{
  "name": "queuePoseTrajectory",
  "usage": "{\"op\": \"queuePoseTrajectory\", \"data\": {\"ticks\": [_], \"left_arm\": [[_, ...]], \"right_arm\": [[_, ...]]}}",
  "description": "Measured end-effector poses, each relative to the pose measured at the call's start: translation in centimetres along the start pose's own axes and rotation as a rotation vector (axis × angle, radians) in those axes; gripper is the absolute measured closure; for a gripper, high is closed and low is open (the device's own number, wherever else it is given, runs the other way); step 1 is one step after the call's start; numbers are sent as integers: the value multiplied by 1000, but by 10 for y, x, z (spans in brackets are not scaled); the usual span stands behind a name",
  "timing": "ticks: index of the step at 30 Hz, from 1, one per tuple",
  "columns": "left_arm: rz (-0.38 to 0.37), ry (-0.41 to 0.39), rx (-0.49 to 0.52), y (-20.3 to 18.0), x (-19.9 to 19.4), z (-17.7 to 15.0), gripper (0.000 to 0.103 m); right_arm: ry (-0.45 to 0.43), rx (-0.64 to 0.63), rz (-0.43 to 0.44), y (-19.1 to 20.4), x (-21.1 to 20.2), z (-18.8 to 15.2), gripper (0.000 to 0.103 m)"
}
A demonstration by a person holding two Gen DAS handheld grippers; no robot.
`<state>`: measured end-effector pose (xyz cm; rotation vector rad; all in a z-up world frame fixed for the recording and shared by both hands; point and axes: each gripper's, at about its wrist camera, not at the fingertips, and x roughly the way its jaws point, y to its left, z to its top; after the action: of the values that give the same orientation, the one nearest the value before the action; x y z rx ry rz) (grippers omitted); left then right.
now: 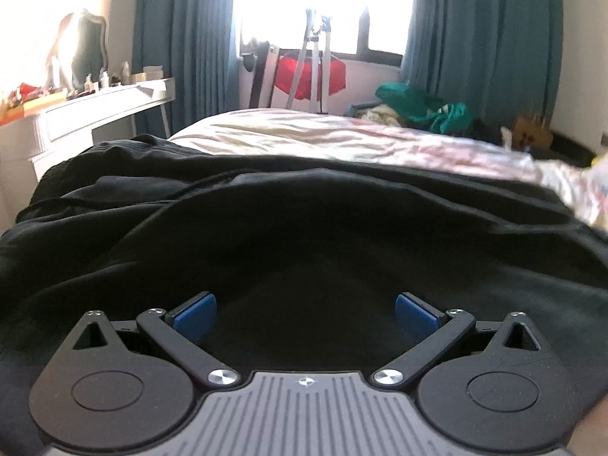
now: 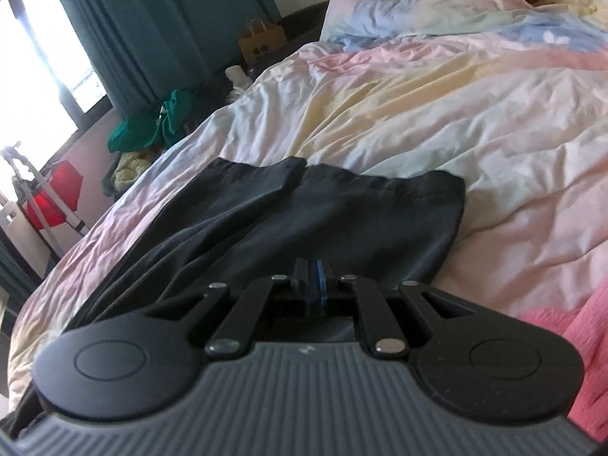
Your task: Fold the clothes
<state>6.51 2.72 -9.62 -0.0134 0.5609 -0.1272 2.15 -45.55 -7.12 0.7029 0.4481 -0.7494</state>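
A black garment (image 2: 334,212) lies spread across the near part of the bed (image 2: 437,114), on the pastel duvet, its hemmed far edge running roughly straight and one flap overlapping at the far left corner. The left tongs (image 1: 306,313) stand wide, the blue pads well apart and low over the dark cloth (image 1: 304,228), with nothing between them. The right tongs (image 2: 312,283) are drawn narrow, pads together; whether they pinch a bit of cloth at the near edge cannot be told, since the tips are half hidden by the body of the tool. The lie of the garment would fit either a piece laid out for folding or one already folded over once, as the layered ridge in the left view hints. To fold cleanly, each grip should likely take a corner or edge through all layers, both sides lifting evenly so the cloth stays taut. The soft, rumpled duvet may drag the fabric and skew the crease.
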Motion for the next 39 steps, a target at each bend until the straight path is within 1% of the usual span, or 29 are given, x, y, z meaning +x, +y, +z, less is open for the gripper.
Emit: {"op": "queuePoseTrajectory", "data": {"ticks": [2,5,6,7,8,9,10,12,15,17,19,20,22,24,26,27,28,29,30,31,34,36,39], "left_arm": [[-1,-14,-19,2,-10,2,1],[8,-13,-20,1,-13,1,1],[11,-12,-20,0,-14,1,1],[18,-5,-23,0,-13,1,1],[24,3,-31,1,-11,0,1],[30,10,-40,2,-9,0,1],[35,17,-48,3,-7,0,1],[36,26,-65,4,-4,0,1],[33,33,-97,8,-3,0,1],[29,34,-123,10,-2,2,1],[28,35,-148,12,0,3,1],[28,38,-161,13,1,4,1],[31,50,-185,15,4,4,1],[32,60,-203,18,8,5,1],[37,67,-219,20,9,6,1],[37,68,-228,22,9,7,1],[38,68,-237,23,9,7,1],[39,69,-245,25,9,7,1],[39,69,-258,27,8,8,1],[39,69,-271,29,6,8,1],[32,71,-320,37,1,10,1],[30,69,-357,45,-4,14,1],[39,83,-402,60,-17,22,1]], "right_arm": [[0,19,-15,-6,0,1,94],[6,53,-39,-14,3,3,94],[-2,58,-66,-17,4,4,93],[-16,62,-101,-20,3,7,86],[-23,61,-115,-23,4,8,80],[-27,58,-118,-25,5,9,62],[-31,54,-121,-27,7,10,39],[-39,48,-127,-32,9,13,20],[-51,38,-136,-38,13,16,21],[25,49,-175,-47,24,16,21],[76,135,-221,-63,30,14,21],[93,185,-226,-71,31,13,21],[122,257,-208,-81,34,10,21],[138,289,-174,-84,37,7,19],[147,282,-122,-81,40,5,22],[154,279,-97,-78,41,5,29],[163,276,-75,-76,43,4,39],[171,273,-52,-73,44,3,43],[173,265,-34,-70,45,3,60],[174,251,-19,-68,44,4,79],[158,234,-4,-65,40,4,96],[142,260,16,-67,37,5,97],[117,253,25,-65,32,8,98]]}}
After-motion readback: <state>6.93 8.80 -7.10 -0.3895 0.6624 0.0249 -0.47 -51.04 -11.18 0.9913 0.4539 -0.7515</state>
